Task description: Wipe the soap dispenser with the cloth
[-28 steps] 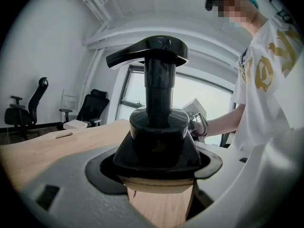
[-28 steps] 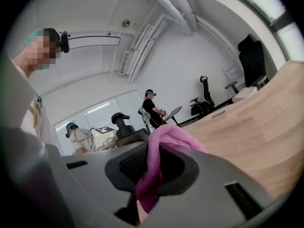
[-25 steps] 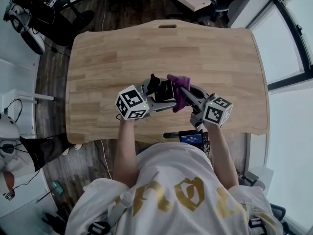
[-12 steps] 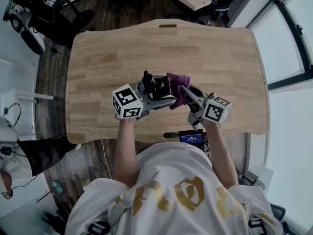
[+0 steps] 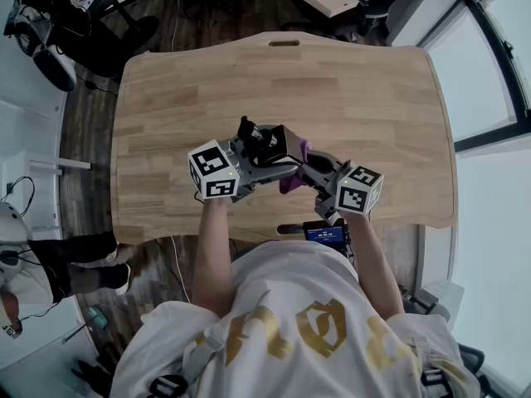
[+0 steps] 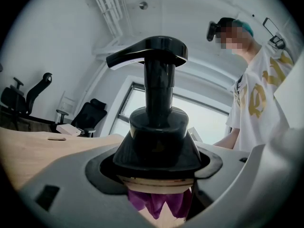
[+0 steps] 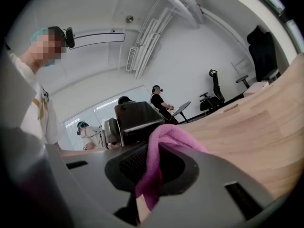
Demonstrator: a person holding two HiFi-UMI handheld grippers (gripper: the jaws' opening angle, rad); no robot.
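The black pump soap dispenser [image 5: 267, 143] is held tilted above the wooden table [image 5: 166, 89] with my left gripper [image 5: 264, 161] shut on it. In the left gripper view its collar and pump head [image 6: 154, 99] fill the space between the jaws. The purple cloth [image 5: 290, 179] is pinched in my right gripper [image 5: 302, 171] and lies against the dispenser's near side, mostly hidden in the head view. A fold of the cloth [image 6: 159, 204] shows just beneath the dispenser. In the right gripper view the cloth [image 7: 154, 160] drapes out of the jaws, with the dispenser's dark body [image 7: 137, 120] right behind it.
A small device with a blue screen [image 5: 323, 233] sits at the table's near edge, under my right gripper. A white box [image 5: 329, 0] and chairs stand beyond the far edge. Other people are off to the left of the table [image 5: 50, 23].
Both grippers have drifted slightly left and toward the person. The cloth has slid down along the dispenser, so less purple shows in the head view.
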